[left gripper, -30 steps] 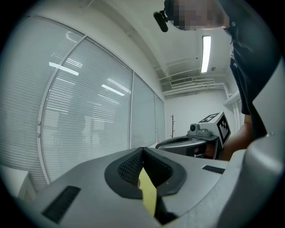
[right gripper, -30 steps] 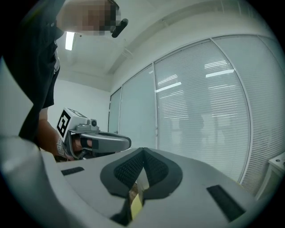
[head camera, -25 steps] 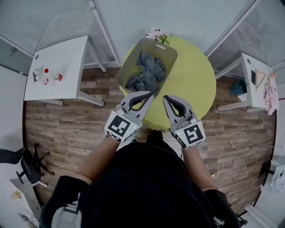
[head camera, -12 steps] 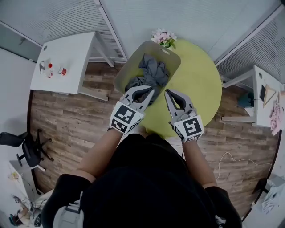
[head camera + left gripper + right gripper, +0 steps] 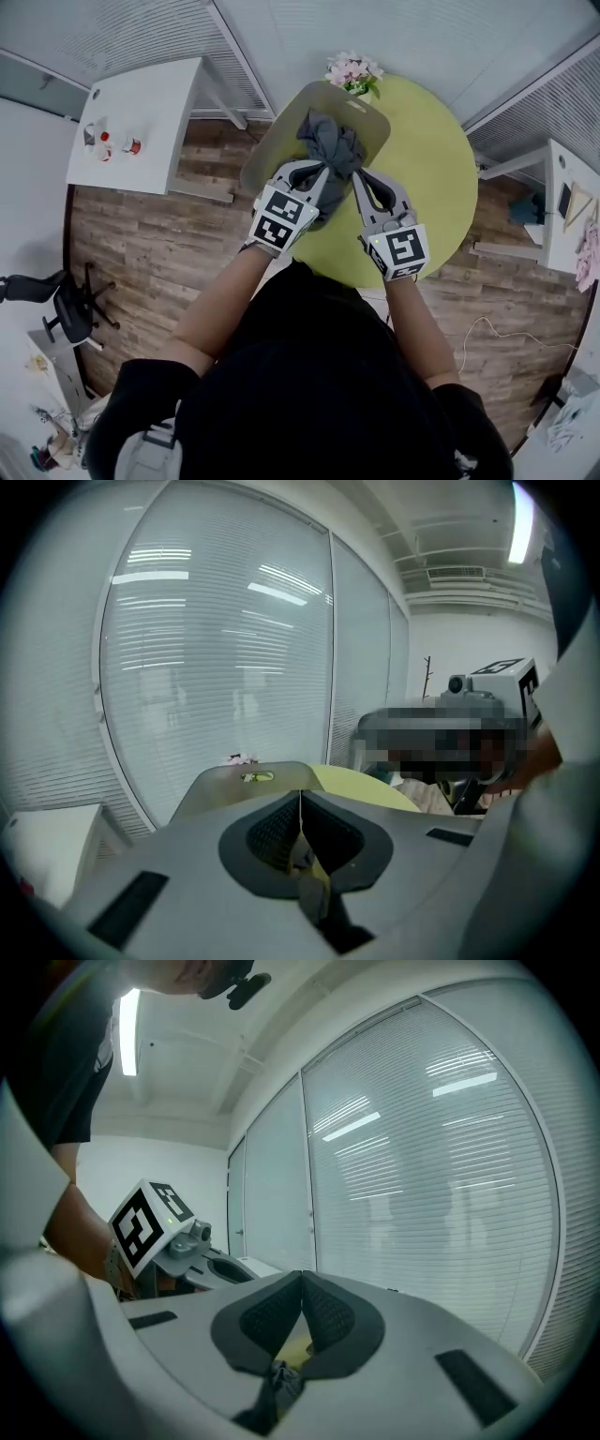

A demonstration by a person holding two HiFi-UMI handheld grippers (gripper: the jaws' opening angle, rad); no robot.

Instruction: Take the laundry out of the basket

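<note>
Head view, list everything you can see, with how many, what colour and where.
Round table: one, yellow-green, centre.
Basket: one, grey, on the round table's left side.
Laundry: one heap, dark grey, in the basket.
Flowers: one bunch, pink, at the round table's far edge.
Left side table: one, white, upper left.
Small items: a few, red and white, on the left side table.
Right side table: one, white, far right.
Office chair: one, black, lower left on the wood floor.
Cable: one, pale, on the floor at right.
Left gripper: grey, shut, tips at the laundry.
Right gripper: grey, shut, beside the laundry.
</note>
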